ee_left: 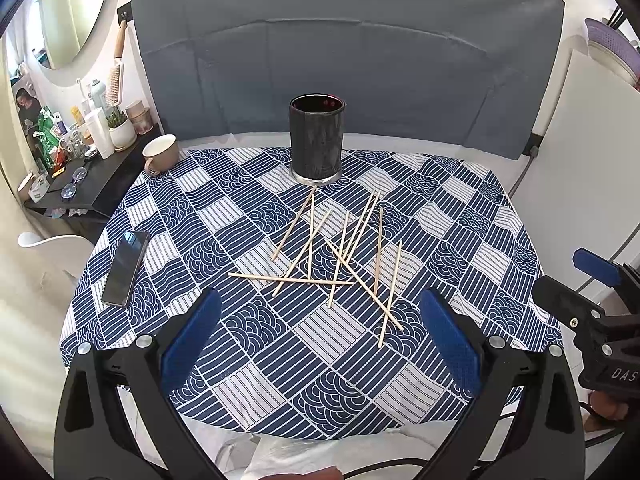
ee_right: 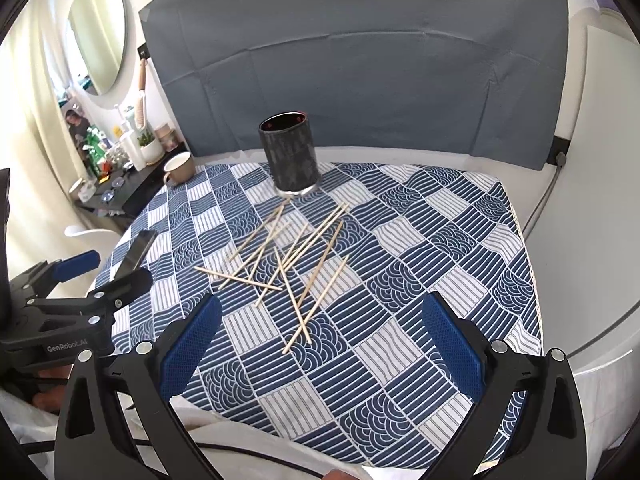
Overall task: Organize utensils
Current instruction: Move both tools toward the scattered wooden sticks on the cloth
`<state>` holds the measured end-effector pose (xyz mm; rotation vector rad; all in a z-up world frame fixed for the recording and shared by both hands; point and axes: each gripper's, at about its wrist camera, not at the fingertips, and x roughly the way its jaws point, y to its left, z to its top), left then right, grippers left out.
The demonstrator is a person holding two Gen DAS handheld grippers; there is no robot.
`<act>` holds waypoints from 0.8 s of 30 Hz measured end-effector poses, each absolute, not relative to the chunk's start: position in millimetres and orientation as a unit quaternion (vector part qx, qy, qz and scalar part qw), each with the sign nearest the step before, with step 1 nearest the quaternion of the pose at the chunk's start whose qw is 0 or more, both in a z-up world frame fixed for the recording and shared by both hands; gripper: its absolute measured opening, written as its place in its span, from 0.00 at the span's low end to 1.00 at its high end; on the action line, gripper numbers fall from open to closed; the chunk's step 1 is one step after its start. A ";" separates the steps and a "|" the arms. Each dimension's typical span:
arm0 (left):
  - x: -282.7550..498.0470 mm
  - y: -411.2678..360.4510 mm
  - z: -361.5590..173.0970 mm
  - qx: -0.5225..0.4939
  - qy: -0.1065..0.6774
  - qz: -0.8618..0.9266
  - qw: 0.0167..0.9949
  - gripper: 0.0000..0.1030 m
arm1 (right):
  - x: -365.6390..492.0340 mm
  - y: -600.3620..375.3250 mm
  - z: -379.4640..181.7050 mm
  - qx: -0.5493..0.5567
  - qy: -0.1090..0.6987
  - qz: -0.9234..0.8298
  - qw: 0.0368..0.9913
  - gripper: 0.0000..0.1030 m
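Note:
Several thin wooden sticks lie scattered and crossed over each other in the middle of the table. Behind them stands a dark cylindrical holder, upright with nothing showing above its rim. My left gripper hovers open above the near edge of the table, short of the sticks, with nothing between its blue pads. My right gripper is also open and empty, at the near edge, just short of the closest stick ends. Each gripper shows at the side of the other's view.
The table wears a blue-and-white patterned cloth. A dark phone lies near the left edge and a beige mug sits at the far left corner. A cluttered black shelf stands left; a grey backdrop rises behind.

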<state>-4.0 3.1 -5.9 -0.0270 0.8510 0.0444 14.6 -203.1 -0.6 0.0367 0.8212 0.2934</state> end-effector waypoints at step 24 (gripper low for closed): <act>9.9 20.7 -25.3 -0.026 0.460 0.024 0.887 0.94 | 32.8 -185.3 -17.7 0.015 0.437 0.145 0.887 0.93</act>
